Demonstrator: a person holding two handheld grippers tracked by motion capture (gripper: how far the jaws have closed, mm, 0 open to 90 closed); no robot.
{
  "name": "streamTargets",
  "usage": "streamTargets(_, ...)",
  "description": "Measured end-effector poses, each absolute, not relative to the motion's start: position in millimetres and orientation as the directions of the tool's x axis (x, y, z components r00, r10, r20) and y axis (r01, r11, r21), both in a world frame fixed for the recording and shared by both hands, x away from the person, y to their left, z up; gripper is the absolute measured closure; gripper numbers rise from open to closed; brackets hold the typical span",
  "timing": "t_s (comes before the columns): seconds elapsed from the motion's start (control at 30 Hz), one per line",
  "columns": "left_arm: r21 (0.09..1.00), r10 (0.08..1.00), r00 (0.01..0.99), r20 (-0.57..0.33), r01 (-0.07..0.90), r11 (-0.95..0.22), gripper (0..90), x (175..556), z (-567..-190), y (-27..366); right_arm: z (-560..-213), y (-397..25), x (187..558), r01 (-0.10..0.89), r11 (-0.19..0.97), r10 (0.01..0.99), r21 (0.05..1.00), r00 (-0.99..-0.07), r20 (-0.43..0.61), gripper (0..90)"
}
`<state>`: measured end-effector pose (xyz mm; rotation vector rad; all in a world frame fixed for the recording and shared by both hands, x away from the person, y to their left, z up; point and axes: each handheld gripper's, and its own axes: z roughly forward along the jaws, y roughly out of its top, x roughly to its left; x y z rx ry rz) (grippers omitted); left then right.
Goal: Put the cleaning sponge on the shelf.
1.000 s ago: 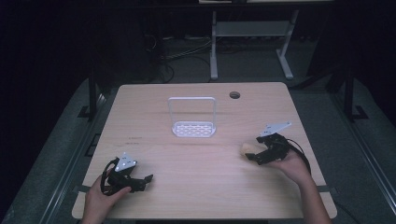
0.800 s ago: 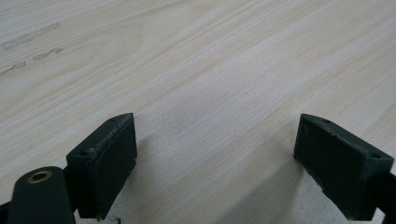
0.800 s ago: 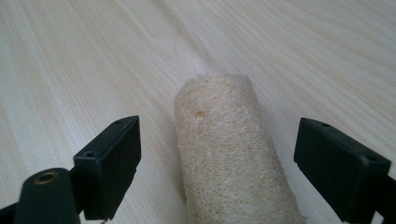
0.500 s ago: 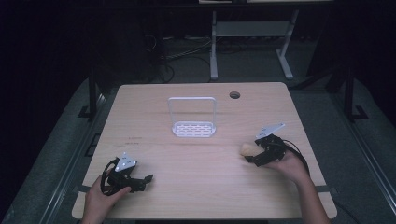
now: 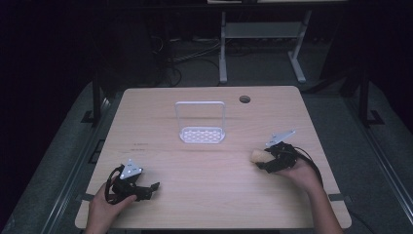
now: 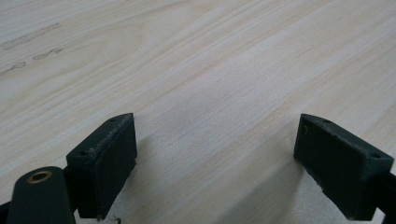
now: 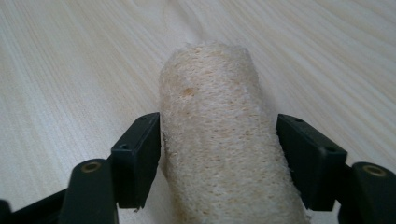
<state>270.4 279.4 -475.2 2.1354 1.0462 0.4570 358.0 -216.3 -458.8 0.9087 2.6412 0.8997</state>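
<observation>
A pale wooden desk [image 5: 204, 161] is seen from above, with a small round hole [image 5: 244, 99] set near its far edge, right of the middle. A white wire rack [image 5: 201, 123] (a flat perforated base with an upright hoop at its back) is stood a little beyond the desk's centre, well apart from both hands. The left gripper [image 5: 146, 189] is held low near the near left corner, and in the left gripper view its jaws are spread wide apart with bare wood grain between them. The right gripper [image 5: 263, 161] is held close to the right edge, about halfway along it, pointed toward the middle of the desk. A short beige loofah roll [image 7: 219, 140] is lodged between its jaws; in the right gripper view the left jaw is pressed against the roll's side, while the right jaw is set just beside it, and contact there cannot be told for certain. In the high view the loofah roll [image 5: 258, 156] is seen jutting from the jaw tips, low over the wood.
</observation>
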Motion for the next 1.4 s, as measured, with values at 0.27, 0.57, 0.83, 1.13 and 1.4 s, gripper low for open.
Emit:
streamTargets(0.27,0.724,0.792,0.611,0.006,0.543,-0.425,12.7,270.4,-475.2,279.4,-458.2,-217.2,356.3,0.485,0.626,0.611,0.610,-0.792,0.003,39.2)
streamTargets(0.57,0.724,0.792,0.611,0.007,0.543,-0.425,12.7,270.4,-475.2,279.5,-453.1,-216.3,353.4,0.488,0.614,0.618,0.621,-0.786,0.006,39.8)
streamTargets(0.83,0.724,0.792,0.611,0.007,0.543,-0.425,12.7,270.4,-475.2,279.5,-444.6,-210.9,350.0,0.488,0.584,0.622,0.649,-0.783,0.029,39.8)
streamTargets(1.13,0.724,0.792,0.611,0.007,0.543,-0.425,12.7,270.4,-475.2,279.5,-440.2,-198.5,347.4,0.461,0.577,0.602,0.674,-0.798,0.031,39.8)
streamTargets(1.4,0.724,0.792,0.611,0.007,0.543,-0.425,12.7,270.4,-475.2,279.4,-437.2,-186.7,348.1,0.459,0.567,0.596,0.684,-0.802,0.045,39.8)
